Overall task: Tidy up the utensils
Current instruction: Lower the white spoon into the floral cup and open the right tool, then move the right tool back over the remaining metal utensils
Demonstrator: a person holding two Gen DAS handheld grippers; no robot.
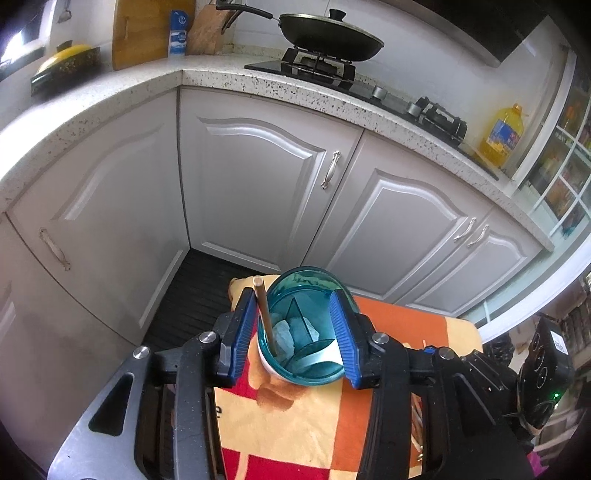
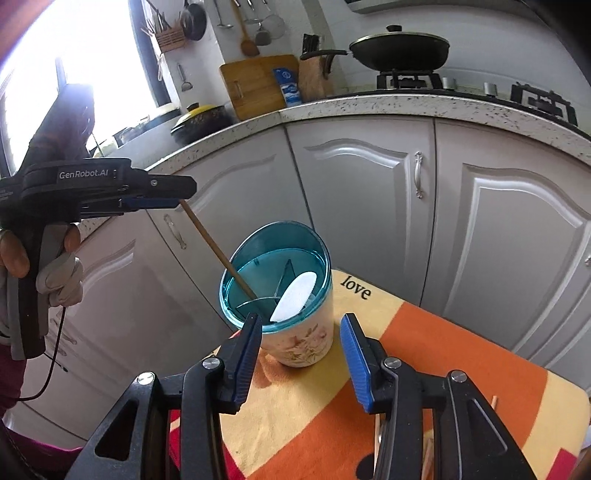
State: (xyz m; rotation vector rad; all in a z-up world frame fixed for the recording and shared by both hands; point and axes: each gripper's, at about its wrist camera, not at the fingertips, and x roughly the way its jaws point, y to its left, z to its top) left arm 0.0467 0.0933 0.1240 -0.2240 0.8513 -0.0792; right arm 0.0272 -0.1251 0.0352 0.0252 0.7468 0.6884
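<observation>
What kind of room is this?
A home kitchen, most likely. A lidded wok sits on a gas stove set in a speckled countertop, with a cutting board leaning on the tiled wall and utensils hanging above it.

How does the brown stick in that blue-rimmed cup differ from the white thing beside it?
The stick is thin, brown and long, leaning far out over the cup's rim; the white utensil is broad, flat and short, barely clearing the rim. They sit in different compartments. Both stand tilted inside the same cup.
</observation>
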